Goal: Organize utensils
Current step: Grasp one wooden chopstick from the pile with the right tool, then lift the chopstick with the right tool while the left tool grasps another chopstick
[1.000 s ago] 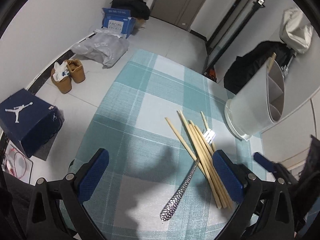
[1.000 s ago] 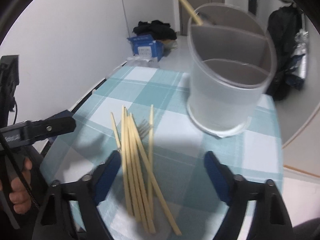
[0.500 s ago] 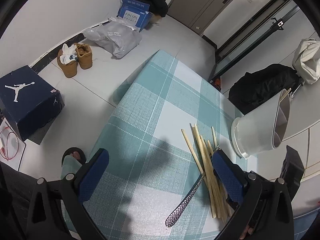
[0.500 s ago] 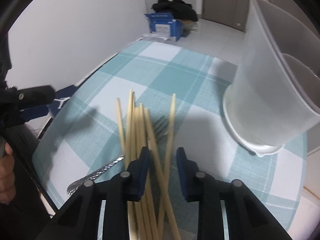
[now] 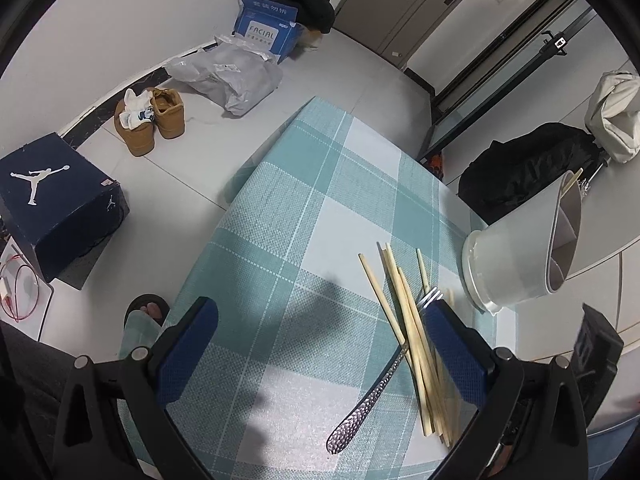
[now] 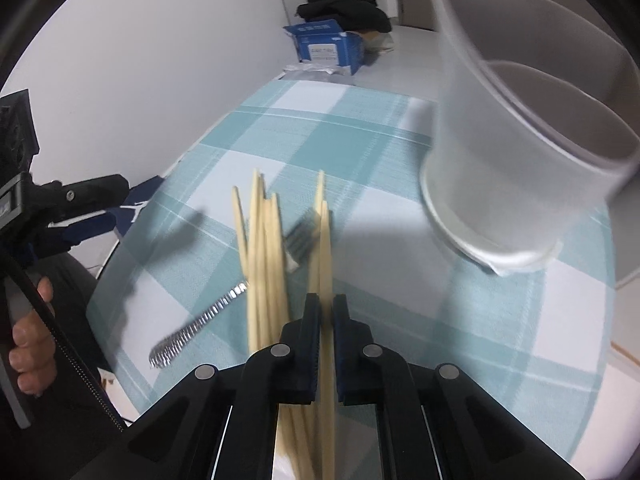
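Several bamboo chopsticks (image 5: 404, 312) lie in a loose bundle on the teal checked tablecloth (image 5: 304, 240), over a silver fork (image 5: 360, 404) with a hammered handle. In the right wrist view my right gripper (image 6: 327, 312) is shut on one chopstick (image 6: 325, 248), which is slightly raised and blurred; the other chopsticks (image 6: 264, 248) and the fork (image 6: 200, 322) lie to its left. A frosted white divided holder (image 6: 516, 152) stands to the right with one chopstick in it. It also shows in the left wrist view (image 5: 520, 256). My left gripper (image 5: 320, 344) is open and empty above the cloth.
The table's left edge drops to a tiled floor with a dark shoe box (image 5: 56, 200), brown shoes (image 5: 148, 120), a grey bag (image 5: 228, 76) and a blue carton (image 5: 268, 28). A black backpack (image 5: 524, 168) sits behind the holder. The person's foot (image 5: 146, 312) is by the table.
My right gripper has moved down to the chopsticks and closed from wide open onto one of them. My left gripper has pulled back and up, staying open.
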### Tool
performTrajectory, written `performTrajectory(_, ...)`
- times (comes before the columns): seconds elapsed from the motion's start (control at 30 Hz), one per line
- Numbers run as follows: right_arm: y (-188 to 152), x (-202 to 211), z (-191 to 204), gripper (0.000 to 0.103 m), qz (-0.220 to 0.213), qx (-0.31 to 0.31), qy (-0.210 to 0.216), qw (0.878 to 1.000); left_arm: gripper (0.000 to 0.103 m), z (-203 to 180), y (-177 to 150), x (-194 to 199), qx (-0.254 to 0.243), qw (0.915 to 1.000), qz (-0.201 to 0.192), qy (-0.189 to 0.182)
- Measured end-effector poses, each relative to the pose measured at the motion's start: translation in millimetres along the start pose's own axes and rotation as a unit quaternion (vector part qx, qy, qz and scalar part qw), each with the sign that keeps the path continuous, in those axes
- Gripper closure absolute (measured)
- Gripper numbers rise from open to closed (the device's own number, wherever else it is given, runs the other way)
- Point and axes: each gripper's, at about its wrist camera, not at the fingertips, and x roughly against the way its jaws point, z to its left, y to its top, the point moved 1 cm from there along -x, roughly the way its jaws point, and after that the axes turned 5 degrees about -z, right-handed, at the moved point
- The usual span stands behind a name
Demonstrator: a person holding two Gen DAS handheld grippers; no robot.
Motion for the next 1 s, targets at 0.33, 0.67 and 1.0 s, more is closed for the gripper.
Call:
performTrajectory(0.33,-36,21,-18,0.097,0.039,0.021,-0.028,0.999,0.001,-10,-3,-2,-0.007,1.0000,0.004,-0.001)
performTrajectory(0.67,-24,6,-11,0.085,0.013,0.066,-0.044,0.997,0.001,-11,-3,-2,-0.008,0.9999,0.000,0.011)
performTrajectory(1.0,-7,2,-23,0.099,-0.008,0.021,-0.002,1.000,0.002,-20,9,-16,-0.025,0.9993,0.016,0.023)
